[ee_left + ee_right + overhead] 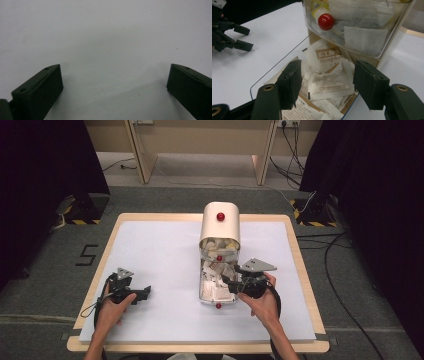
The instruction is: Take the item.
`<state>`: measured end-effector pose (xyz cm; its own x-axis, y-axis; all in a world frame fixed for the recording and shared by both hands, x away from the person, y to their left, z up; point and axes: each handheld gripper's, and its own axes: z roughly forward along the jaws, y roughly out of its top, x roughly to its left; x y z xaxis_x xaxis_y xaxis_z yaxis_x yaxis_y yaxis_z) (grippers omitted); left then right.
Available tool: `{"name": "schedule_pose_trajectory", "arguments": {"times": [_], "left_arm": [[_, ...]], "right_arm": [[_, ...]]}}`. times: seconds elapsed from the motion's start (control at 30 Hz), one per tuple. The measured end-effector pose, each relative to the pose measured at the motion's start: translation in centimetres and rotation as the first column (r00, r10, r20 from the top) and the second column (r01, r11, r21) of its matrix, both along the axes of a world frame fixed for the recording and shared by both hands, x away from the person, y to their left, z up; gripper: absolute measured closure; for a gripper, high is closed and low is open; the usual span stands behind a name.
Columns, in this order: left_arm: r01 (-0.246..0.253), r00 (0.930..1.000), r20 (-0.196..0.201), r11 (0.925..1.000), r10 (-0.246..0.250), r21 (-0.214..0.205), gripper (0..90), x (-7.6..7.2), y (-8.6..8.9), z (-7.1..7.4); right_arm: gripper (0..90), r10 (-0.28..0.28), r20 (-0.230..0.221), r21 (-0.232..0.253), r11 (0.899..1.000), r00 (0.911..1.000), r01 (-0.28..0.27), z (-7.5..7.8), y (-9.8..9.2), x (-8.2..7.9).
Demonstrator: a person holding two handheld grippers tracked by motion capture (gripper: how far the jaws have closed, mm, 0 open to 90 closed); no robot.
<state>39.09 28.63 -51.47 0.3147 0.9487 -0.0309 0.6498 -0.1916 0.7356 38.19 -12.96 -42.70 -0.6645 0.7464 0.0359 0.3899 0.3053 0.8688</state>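
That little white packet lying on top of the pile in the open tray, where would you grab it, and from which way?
Probably by its two long edges, coming straight down from above. The white packet lies flat on the other packets in the tray, its upper face clear. The right tool, jaws open, already straddles it. From the sides, the tray's clear wall and the neighbouring packets would likely get in the way.

high: I look forward and down over table [150, 250] | left gripper cam: close on table | right gripper cam: close above sachet box [372, 47], shared with high
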Motion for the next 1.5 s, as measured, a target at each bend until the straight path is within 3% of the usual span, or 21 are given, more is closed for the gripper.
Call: {"name": "schedule_pose_trajectory", "arguments": {"times": [0.4, 1.0, 1.3, 1.5], "left_arm": [[0.001, 1.0000, 0.000, 1.0000, -0.001, 0.001, 0.0, 0.0, 0.0, 0.0], [0.002, 1.0000, -0.001, 1.0000, -0.002, 0.003, 0.0, 0.0, 0.0, 0.0], [0.003, 1.0000, -0.001, 1.0000, -0.003, 0.003, 0.0, 0.0, 0.0, 0.0], [0.003, 1.0000, -0.002, 1.0000, -0.003, 0.004, 0.0, 0.0, 0.0, 0.0]], "right_arm": [[29.6, 0.004, -0.033, -0.038, 0.999, 0.9995, -0.005, -1.3, 0.8, 1.2], [27.1, 0.041, -0.057, -0.079, 0.996, 0.9975, -0.045, -2.7, 2.2, 3.3], [40.0, 0.105, -0.063, -0.111, 0.988, 0.9925, -0.111, -3.2, 3.1, 2.9], [48.1, 0.092, -0.062, -0.093, 0.991, 0.9938, -0.098, -2.8, 2.8, 2.7]]}}
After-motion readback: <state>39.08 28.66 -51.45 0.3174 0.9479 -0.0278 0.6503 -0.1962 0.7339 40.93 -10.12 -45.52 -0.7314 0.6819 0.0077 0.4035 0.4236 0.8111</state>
